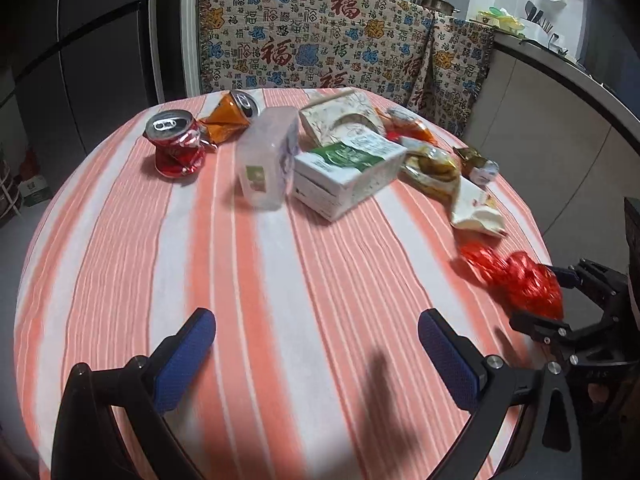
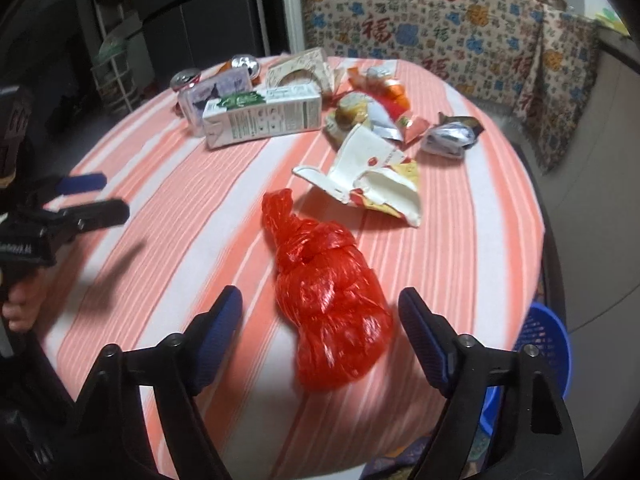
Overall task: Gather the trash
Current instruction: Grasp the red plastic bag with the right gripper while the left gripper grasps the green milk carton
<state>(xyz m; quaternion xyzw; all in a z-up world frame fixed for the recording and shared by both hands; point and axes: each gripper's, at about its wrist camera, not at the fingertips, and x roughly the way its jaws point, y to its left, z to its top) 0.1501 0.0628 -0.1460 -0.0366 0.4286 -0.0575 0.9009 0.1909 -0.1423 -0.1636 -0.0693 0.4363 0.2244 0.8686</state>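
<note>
A knotted red plastic bag (image 2: 328, 296) lies on the striped table, between the open fingers of my right gripper (image 2: 320, 336); whether the pads touch it I cannot tell. It also shows in the left wrist view (image 1: 520, 280). My left gripper (image 1: 316, 356) is open and empty above bare cloth near the front edge. Further back lie a crushed red can (image 1: 176, 146), a milk carton (image 1: 348, 176), a clear plastic container (image 1: 266, 156), a torn paper cup (image 2: 372, 180) and several snack wrappers (image 1: 432, 164).
The round table has an orange and white striped cloth (image 1: 280, 280). A blue basket (image 2: 544, 344) stands on the floor by the table's right edge. A patterned cloth (image 1: 320, 44) hangs behind the table. A dark fridge (image 1: 80, 60) stands at the left.
</note>
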